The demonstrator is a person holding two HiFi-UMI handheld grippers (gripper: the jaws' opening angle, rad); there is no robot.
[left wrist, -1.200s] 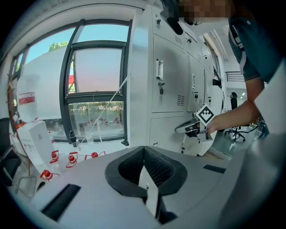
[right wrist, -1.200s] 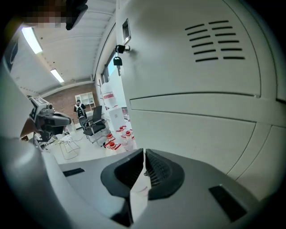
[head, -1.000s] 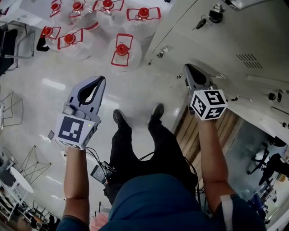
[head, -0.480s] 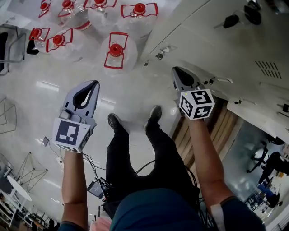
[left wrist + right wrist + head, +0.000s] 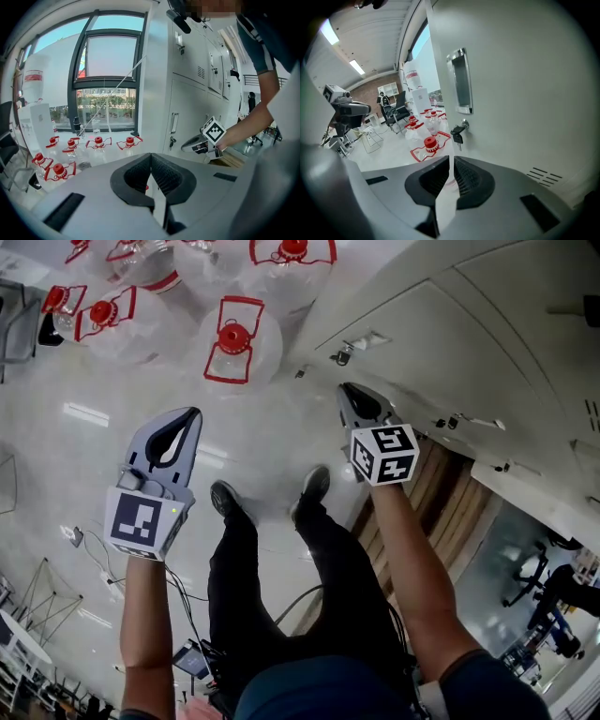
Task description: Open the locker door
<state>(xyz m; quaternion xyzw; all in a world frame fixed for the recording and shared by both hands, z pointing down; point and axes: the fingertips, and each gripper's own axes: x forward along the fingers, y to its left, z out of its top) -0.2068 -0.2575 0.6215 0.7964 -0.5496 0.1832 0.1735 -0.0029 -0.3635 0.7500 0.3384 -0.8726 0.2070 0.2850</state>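
Both hands have dropped since a second ago, and the head view has slid with them, so the bank of lockers now fills more of the right side of the picture: this reads as the approach, with nothing grasped yet. The left gripper (image 5: 151, 157) hangs out over the floor (image 5: 272, 427), its jaws pressed together at the tips and nothing between them, and it looks like a spectator here. The right gripper (image 5: 451, 159) is closed up as well, pads meeting and empty, and it has come in low and close against the lockers. Right ahead of it is the locker door (image 5: 520, 89), which looks closed, its pale face filling the right of the right gripper view. The key (image 5: 458, 133) hangs from the lock just above and a touch right of the jaw tips, near but not touching. The recessed handle (image 5: 459, 82) sits higher up the same edge, farther off. So the target is in front and above, and in my judgement the jaws must part before they can take either the key or the handle. Beyond the door's edge, well apart from both grippers, the red-capped water jugs (image 5: 234, 338) stand clustered on the floor.
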